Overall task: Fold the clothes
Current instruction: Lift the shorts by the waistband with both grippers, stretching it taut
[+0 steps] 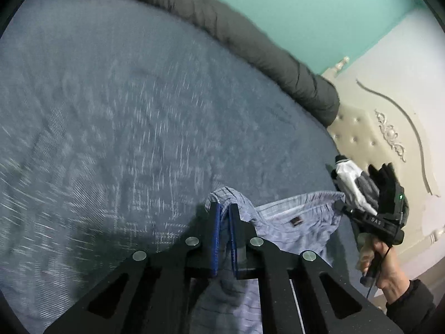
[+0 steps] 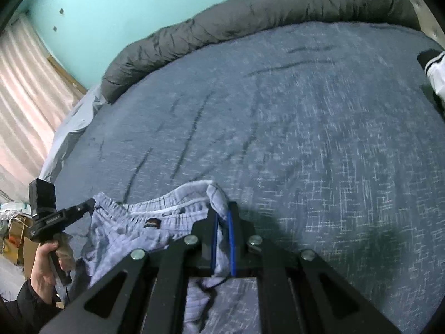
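So we've got the shorts (image 1: pixel 292 217) up off the bed (image 1: pixel 125 111), pinched at the waistband on both ends. Left hand-held gripper (image 1: pixel 224 208) is clamped tight on one corner of the band, right hand-held gripper (image 2: pixel 222 211) same deal on the other corner, fabric squeezed betw the blue pads on each. Holding it by both ends prob lets gravity pull the legs straight so it lays flat w/o wrinkles. Waistband runs roughly level betw our two hands, side to side, and the long axis of the legs hangs down toward us, under the grippers. Other clothes (image 1: pixel 358 183) piled by the headboard (image 1: pixel 389 139), rolled duvet (image 2: pixel 250 19) at the far edge.
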